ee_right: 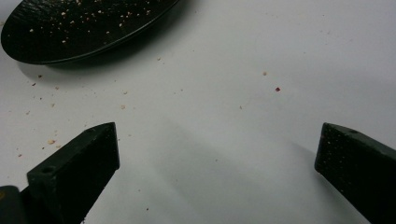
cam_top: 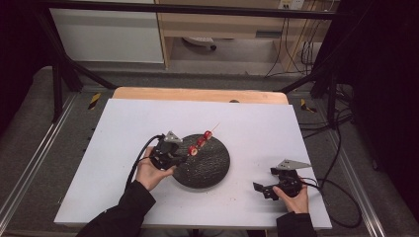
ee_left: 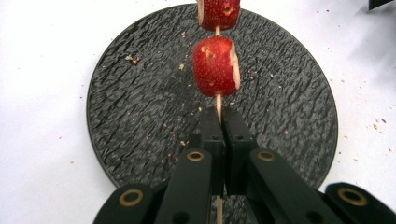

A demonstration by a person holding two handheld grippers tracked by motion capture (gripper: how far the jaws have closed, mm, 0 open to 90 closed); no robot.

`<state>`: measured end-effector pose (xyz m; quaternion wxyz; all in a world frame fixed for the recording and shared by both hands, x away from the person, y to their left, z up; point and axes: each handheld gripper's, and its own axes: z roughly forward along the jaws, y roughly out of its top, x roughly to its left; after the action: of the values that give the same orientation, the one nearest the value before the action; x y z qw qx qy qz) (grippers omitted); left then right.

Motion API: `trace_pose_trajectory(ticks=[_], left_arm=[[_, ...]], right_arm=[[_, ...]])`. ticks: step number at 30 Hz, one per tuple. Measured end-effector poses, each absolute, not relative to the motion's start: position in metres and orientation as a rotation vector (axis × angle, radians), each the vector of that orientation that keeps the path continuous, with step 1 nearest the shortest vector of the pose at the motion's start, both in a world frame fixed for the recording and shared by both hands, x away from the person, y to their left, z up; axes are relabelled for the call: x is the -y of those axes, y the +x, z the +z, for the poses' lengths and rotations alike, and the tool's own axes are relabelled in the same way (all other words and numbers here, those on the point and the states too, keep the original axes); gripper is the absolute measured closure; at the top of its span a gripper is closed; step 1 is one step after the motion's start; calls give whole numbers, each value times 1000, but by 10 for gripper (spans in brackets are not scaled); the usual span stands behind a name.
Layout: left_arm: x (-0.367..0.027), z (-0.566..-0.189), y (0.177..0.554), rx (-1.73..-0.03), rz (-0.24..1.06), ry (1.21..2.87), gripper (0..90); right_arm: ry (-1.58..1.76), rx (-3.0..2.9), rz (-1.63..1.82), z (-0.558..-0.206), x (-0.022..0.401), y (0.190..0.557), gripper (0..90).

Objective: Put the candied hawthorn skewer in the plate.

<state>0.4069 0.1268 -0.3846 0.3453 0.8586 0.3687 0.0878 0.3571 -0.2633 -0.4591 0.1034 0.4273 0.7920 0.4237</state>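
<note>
The left gripper (ee_left: 218,116), jaws pressed together, pinches a thin wooden skewer (ee_left: 218,100) above the black plate (ee_left: 121,116). Its red fruit pieces (ee_left: 216,66) look light, soft, liable to slide; grip the bare stick. Right gripper (ee_right: 217,154) rests spread.

White table top (cam_top: 123,148) w/ wooden edge (cam_top: 197,94) at far side; crumbs (ee_right: 122,106) scattered on the white near the front right. Black frame bars (cam_top: 64,74) at both far corners, yellow-black tape marks (cam_top: 94,100) on grey floor. Behind: wooden shelf unit (cam_top: 217,24), cables (cam_top: 296,54) hanging at right.
</note>
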Motion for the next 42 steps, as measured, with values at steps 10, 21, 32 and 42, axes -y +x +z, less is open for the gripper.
trace_pose_trajectory(ticks=[10,21,32,42], left_arm=[[-119,-398,409,-996,242,2289,885],[-117,-412,406,-1017,233,2343,885],[-114,-417,406,-1028,229,2387,884],[-120,-416,403,-1005,244,2357,797]], right_arm=[[1257,-2331,1249,-458,265,356,6],[1259,-2326,1260,-458,265,356,6],[1265,-2327,1253,-458,265,356,6],[1267,-2324,1258,-458,265,355,6]])
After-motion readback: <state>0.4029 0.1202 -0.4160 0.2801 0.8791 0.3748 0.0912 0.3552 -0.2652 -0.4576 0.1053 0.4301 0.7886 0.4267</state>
